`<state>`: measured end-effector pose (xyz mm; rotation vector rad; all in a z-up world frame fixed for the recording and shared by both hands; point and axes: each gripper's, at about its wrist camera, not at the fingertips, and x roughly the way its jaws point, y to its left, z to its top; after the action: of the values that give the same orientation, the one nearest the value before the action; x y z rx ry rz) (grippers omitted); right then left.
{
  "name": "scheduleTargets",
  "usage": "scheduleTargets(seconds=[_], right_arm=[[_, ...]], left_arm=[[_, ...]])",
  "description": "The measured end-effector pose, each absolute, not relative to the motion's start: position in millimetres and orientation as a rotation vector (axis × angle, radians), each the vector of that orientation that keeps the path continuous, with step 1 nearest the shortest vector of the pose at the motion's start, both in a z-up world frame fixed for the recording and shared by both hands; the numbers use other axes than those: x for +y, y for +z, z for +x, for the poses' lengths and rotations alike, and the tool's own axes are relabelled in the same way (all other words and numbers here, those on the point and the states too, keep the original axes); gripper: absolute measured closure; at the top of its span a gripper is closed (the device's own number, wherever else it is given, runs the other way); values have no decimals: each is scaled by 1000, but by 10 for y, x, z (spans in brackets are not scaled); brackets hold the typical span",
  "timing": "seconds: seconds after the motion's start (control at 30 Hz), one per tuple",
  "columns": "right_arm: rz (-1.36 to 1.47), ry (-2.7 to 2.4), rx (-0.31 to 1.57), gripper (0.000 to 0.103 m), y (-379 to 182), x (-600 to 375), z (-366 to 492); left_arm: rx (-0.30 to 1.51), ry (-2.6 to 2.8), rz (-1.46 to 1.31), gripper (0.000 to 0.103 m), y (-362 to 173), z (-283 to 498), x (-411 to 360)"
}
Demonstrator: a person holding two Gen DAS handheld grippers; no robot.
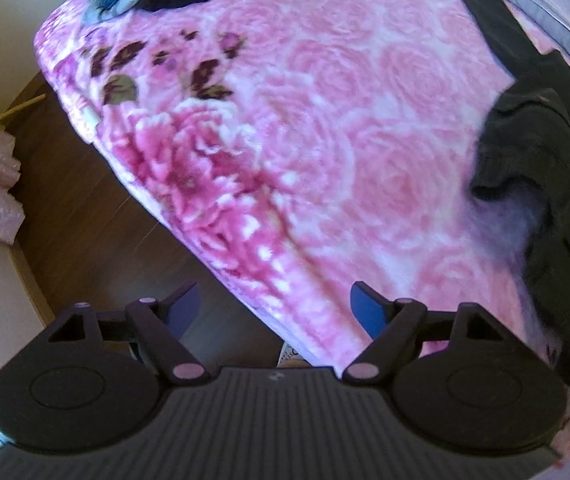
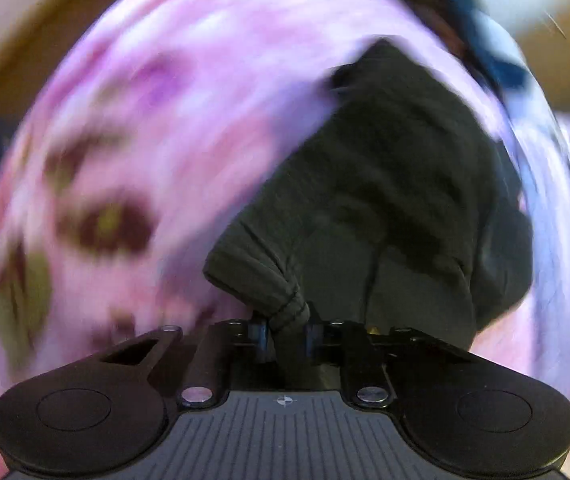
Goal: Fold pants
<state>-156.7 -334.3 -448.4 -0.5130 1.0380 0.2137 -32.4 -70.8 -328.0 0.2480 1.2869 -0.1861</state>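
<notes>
Right gripper is pinching a bunched edge of the dark pants, looks like waistband or cuff, can't tell w/ the blur. Pants are lying on the pink floral blanket toward the bed's right edge, long axis running away from the right gripper toward the far end. Left gripper is hanging spread wide w/ nothing between the pads, over the bed's near-left edge, pants well off to its right. So imo the left is needing to travel right before it can grab the matching edge.
</notes>
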Motion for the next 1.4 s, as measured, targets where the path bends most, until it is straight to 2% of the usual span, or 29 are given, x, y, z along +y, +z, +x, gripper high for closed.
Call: scheduleTargets(seconds=[0.1,0.2,0.33,0.47,0.6,0.63,0.73,0.87,0.93,1.0,1.07,1.17,1.2,1.23,1.27,1.33,1.4], right_arm=[[-21,-47,895,94,-3732,-4185,-1470],[351,-259,668,94,-3070,-5097,-1785],[600,-548,422,95,-2483,-5938,-2480],[793,-929,240,95,-2126,-6478,-3508],[1055,-1289,170,95,-2241,-6578,-4706],[1114,-1340,164,95,-2344,-6539,-4942],[1287,-1450,175,95,-2769,-6343,-5485],[1397,-1552,205,98,-3157,-6191,-5906],[1398,-1576,195,103,-3169,-6044,-6111],[1364,-1575,175,103,-3090,-5972,-6253],[1321,-1571,203,103,-3023,-5954,-6318],[1354,-1515,273,103,-3087,-5955,-6270],[1349,-1505,309,103,-3116,-5951,-6232],[1342,-1495,346,103,-3134,-5936,-6197],[1336,-1493,384,103,-3163,-5901,-6158],[1323,-1485,457,102,-3247,-5822,-6043],[1331,-1463,526,101,-3361,-5736,-5978]], left_arm=[[1282,-247,277,31,-3289,-375,-928],[1289,-345,289,36,-3298,-466,-1245],[1286,-528,322,36,-3297,-681,-1823],[1270,-736,380,35,-3289,-1017,-2426],[1291,-887,412,28,-3348,-1340,-2898],[1325,-917,396,24,-3390,-1408,-2983],[1477,-956,273,24,-3571,-1543,-3107],[1691,-906,69,23,-3842,-1679,-3138],[1757,-862,-54,22,-3931,-1726,-3154],[1793,-803,-197,21,-4001,-1741,-3165],[1829,-745,-305,13,-4076,-1758,-3225],[1891,-692,-377,15,-4274,-1835,-3374],[1898,-670,-367,17,-4340,-1860,-3426],[1901,-646,-345,38,-4394,-1882,-3478],[1887,-641,-324,73,-4439,-1891,-3516],[1809,-648,-275,94,-4391,-1793,-3525],[1653,-723,-248,98,-4076,-1595,-3489]])
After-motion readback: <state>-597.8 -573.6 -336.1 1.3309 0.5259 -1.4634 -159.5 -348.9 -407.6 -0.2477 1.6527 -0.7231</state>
